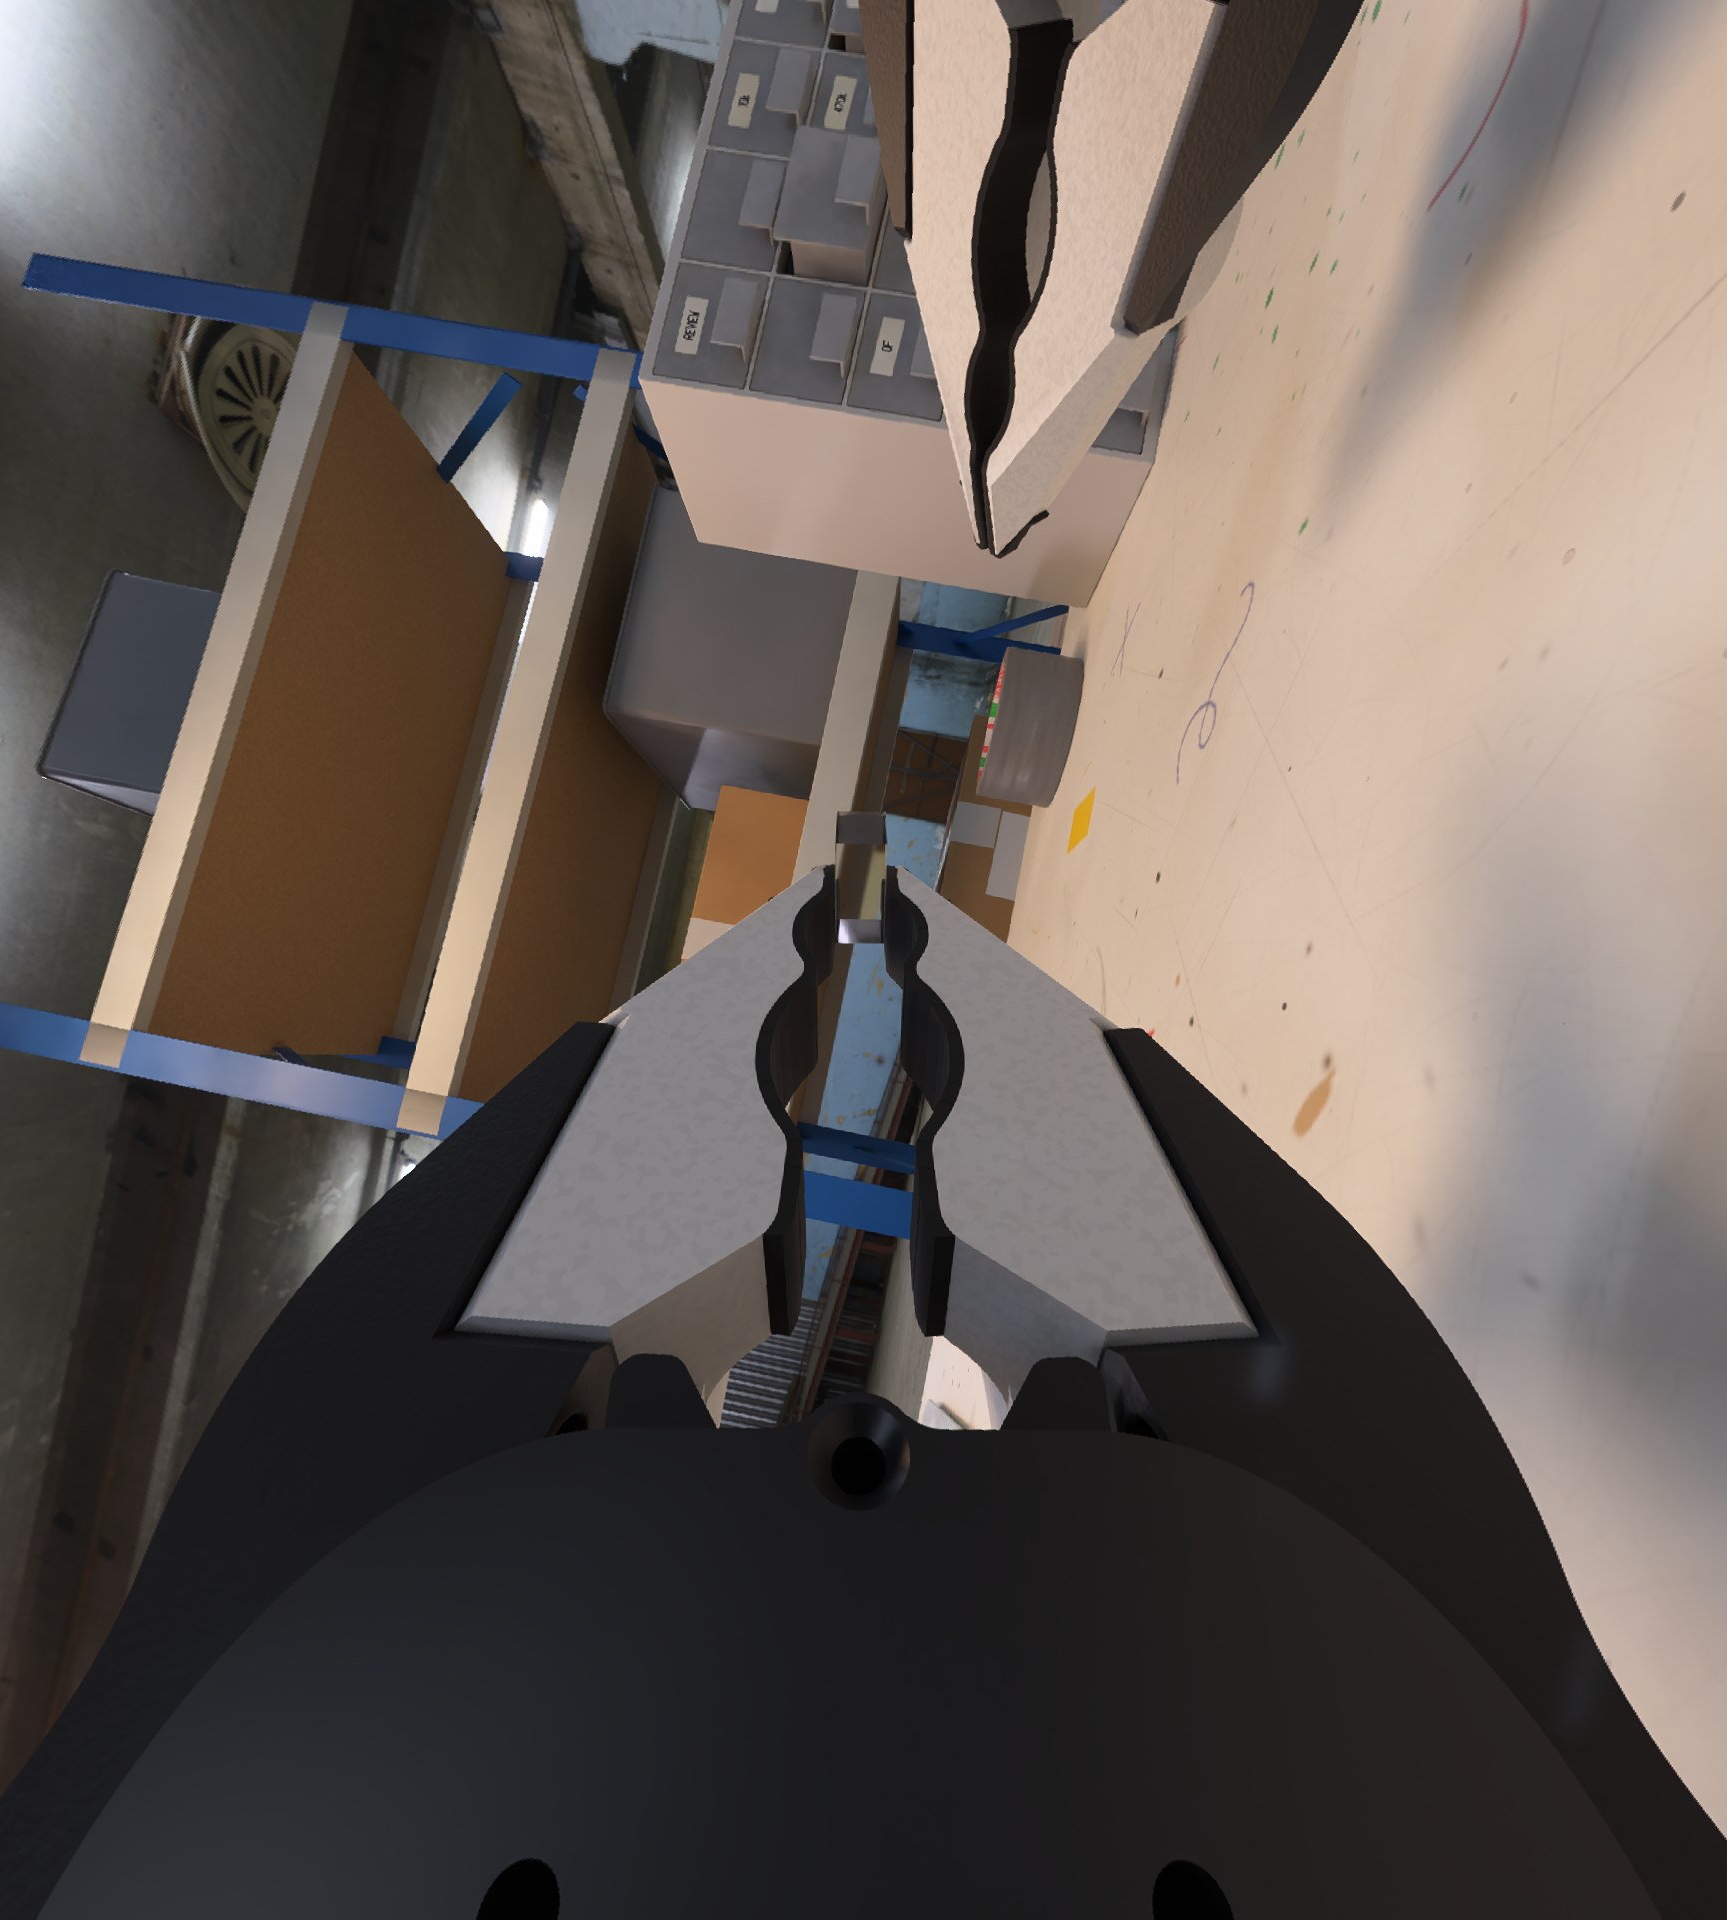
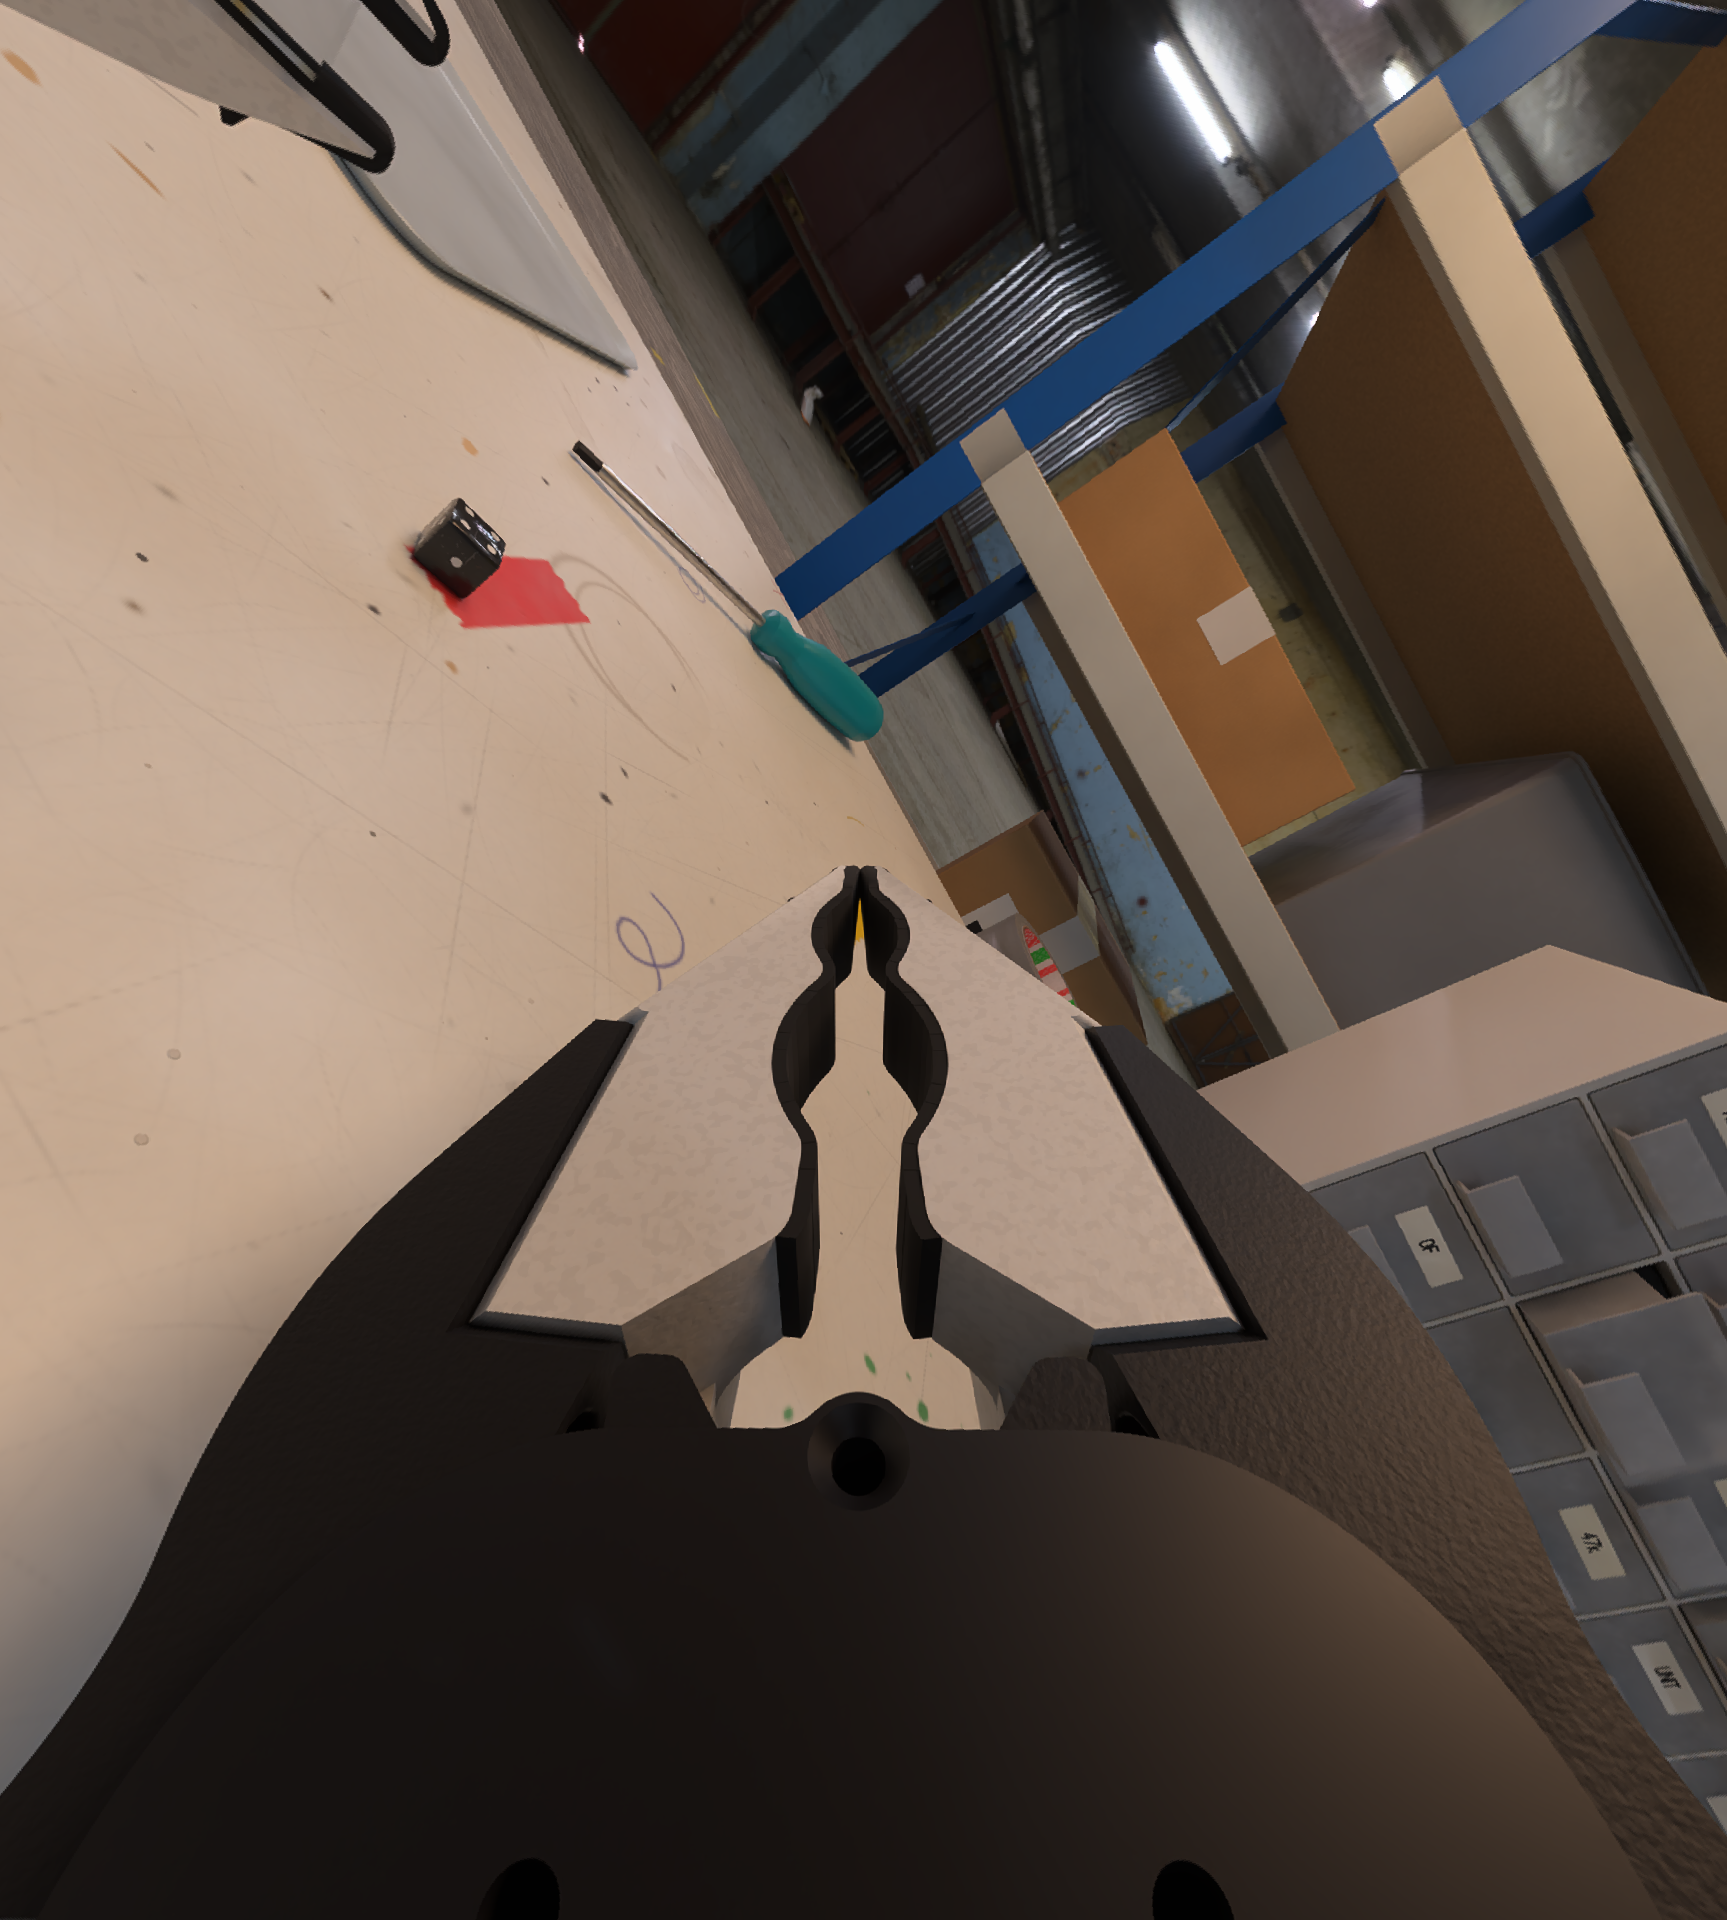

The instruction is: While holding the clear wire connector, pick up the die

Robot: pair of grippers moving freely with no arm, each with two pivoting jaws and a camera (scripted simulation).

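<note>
Clear plastic, small and blocky: the clear wire connector (image 1: 861, 881) sits pinched between the tips of the left gripper (image 1: 859, 883), whose jaws are drawn narrow around it and held off the pale, scuffed wooden bench top (image 1: 1461, 831). Black cube with white pips — the die (image 2: 460, 547) — rests on the bench, one corner over a flat red paper scrap (image 2: 516, 597); it lies well apart from the right gripper (image 2: 859, 878), ahead of its tips and off to the left in the right wrist view. The right gripper's jaws are closed tip to tip and hold nothing. Teal-handled screwdriver (image 2: 734, 613) with a thin metal shaft, lying near the bench edge, just beyond the die. Grey multi-drawer parts cabinet (image 2: 1586, 1299) with labelled drawers, standing on the bench beside the right gripper. Grey roll of tape (image 1: 1030, 727), on the bench past the left gripper's tips.
</note>
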